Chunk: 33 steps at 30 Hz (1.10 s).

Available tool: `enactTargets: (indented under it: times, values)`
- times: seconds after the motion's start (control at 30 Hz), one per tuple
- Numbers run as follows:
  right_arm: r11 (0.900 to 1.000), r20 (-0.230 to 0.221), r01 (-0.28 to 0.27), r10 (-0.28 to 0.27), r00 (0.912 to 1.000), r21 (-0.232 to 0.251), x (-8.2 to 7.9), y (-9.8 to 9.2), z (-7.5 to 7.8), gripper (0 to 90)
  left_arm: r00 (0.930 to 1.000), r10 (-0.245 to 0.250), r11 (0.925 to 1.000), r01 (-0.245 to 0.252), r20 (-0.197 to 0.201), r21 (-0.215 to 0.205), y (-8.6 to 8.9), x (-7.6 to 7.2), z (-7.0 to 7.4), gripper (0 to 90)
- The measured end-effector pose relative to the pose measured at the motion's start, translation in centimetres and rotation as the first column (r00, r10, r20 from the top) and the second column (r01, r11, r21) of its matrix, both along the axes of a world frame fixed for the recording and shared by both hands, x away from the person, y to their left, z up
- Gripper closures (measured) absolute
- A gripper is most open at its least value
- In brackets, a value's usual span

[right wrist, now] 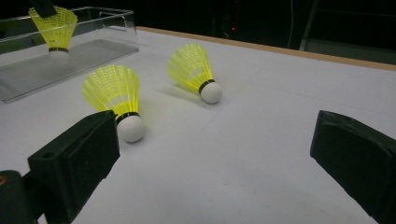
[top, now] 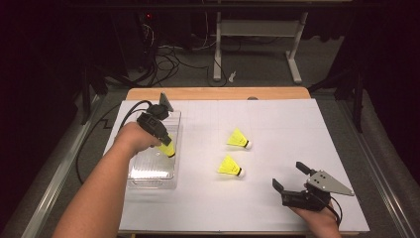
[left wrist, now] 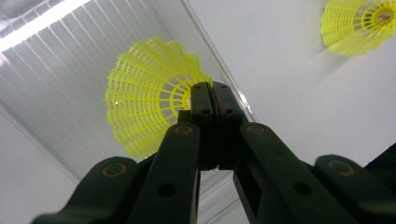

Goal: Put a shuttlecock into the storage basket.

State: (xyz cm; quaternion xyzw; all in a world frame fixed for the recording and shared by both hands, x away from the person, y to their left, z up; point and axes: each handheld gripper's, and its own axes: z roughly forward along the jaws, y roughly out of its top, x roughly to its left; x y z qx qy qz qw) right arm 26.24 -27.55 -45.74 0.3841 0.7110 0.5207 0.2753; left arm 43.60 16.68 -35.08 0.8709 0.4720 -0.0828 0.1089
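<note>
Three yellow shuttlecocks with white cork heads are in view. My left gripper (top: 167, 141) (left wrist: 214, 100) is shut on the skirt rim of one shuttlecock (top: 169, 148) (left wrist: 144, 107) (right wrist: 54, 29). It holds that shuttlecock cork down inside a clear plastic tray (top: 148, 171) (left wrist: 51, 70) (right wrist: 98, 49). Two other shuttlecocks lie on their sides on the white table, one farther (top: 238, 139) (right wrist: 192, 69) and one nearer (top: 230, 166) (right wrist: 113, 95) (left wrist: 359, 23). My right gripper (top: 289, 175) (right wrist: 215, 154) stands open at the front right, its jaws pointed at the two and apart from them.
A white sheet (top: 277, 124) covers the table, with a wooden edge (top: 218, 93) at the far side. Beyond it are a desk frame (top: 257, 29) and cables (top: 168, 59) on the floor. The left gripper's cable (top: 81, 148) trails off the table's left edge.
</note>
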Motion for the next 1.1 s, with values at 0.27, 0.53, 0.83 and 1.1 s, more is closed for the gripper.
enactTargets:
  times: [0.27,0.53,0.83,1.1]
  values:
    - [1.000,-0.002,0.000,0.000,1.0000,-0.005,0.1,0.0,0.0,2.1,0.9997,-0.017,0.9998,0.017,-0.017,0.007,-0.6,0.3,-0.7,89.7]
    - [1.000,-0.003,-0.001,0.001,1.0000,-0.006,0.1,0.0,-0.1,2.1,0.9998,-0.013,0.9998,0.013,-0.012,-0.012,-0.9,0.4,-0.9,89.5]
    - [1.000,-0.003,-0.002,0.002,1.0000,-0.003,0.1,0.0,-0.1,2.1,1.0000,0.001,1.0000,-0.001,-0.006,0.003,-0.7,0.6,-1.2,89.6]
    - [1.000,-0.005,0.001,-0.001,1.0000,-0.002,0.1,-0.1,-0.1,2.1,0.9996,0.027,0.9996,-0.027,0.009,-0.008,-0.5,1.3,-1.6,89.3]
